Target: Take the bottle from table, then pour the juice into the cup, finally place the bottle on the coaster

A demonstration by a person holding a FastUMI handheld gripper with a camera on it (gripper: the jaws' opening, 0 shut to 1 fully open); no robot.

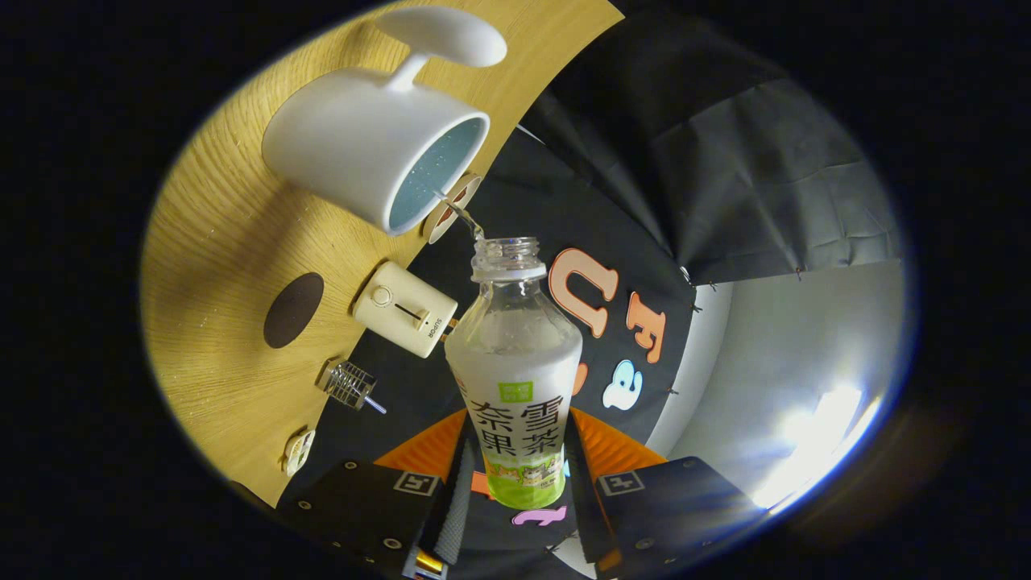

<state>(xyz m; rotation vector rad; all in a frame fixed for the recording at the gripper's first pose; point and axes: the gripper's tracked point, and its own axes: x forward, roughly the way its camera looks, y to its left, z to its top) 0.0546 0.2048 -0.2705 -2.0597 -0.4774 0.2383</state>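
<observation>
- The wooden surface point(217, 242) carries a white cup point(362, 153) with a pale blue inside, beyond the fingers.
- The uncapped bottle point(515, 354) is tilted, a thin stream running from its mouth into the cup.
- The tool point(519, 483) is clamped on the bottle's labelled lower body.
- A dark round coaster point(293, 310) lies near the cup.

Table point(217, 266): light wood, pronounced grain, tilted steeply in the gripper view. Wall: black cloth point(725, 161), creased, hung behind the table's far edge, pinned along its lower hem. Beyond the cloth: pale grey surface point(773, 354). Light: bright white glare point(821, 435) on that grey surface.
</observation>
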